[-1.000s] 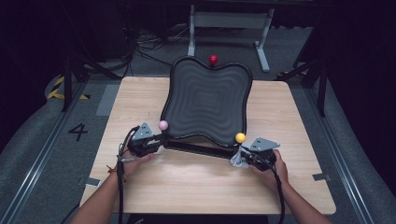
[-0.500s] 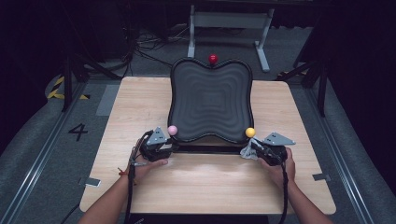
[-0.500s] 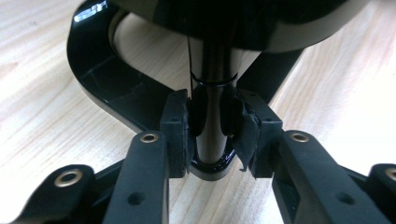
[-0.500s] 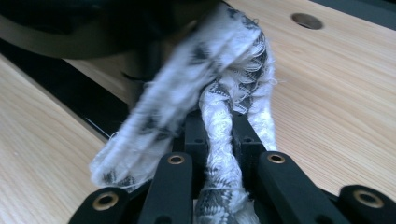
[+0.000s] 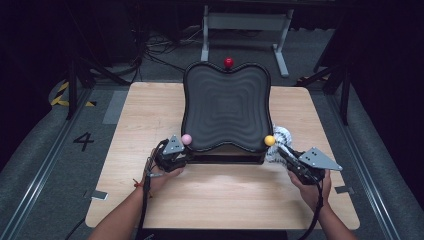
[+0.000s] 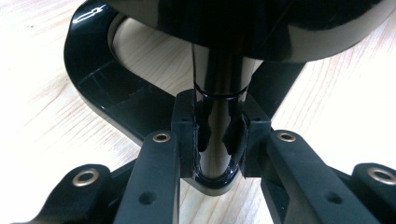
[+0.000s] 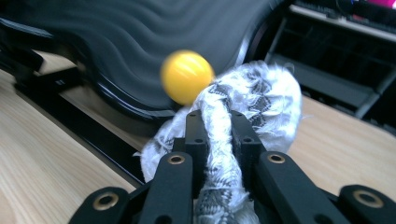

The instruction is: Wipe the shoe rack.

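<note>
A black wavy-surfaced panel (image 5: 227, 107) stands on a black base on the wooden table (image 5: 150, 115). It carries a red ball (image 5: 228, 62) at its far edge, a pink ball (image 5: 186, 139) at the near left corner and a yellow ball (image 5: 269, 140) at the near right corner. My left gripper (image 5: 180, 156) sits under the pink ball, shut on a glossy black post (image 6: 219, 107) of the base (image 6: 121, 93). My right gripper (image 5: 282, 150) is shut on a white patterned cloth (image 7: 261, 102), which touches the yellow ball (image 7: 187, 77).
A metal stand (image 5: 245, 22) and cables lie on the dark floor beyond the table. A floor mark "4" (image 5: 83, 141) is at the left. Bare tabletop stretches between the person's forearms at the near edge.
The panel has turned from a slant to square with the table. Both grippers have shifted rightward with it, and the white cloth now shows beside the yellow ball.
</note>
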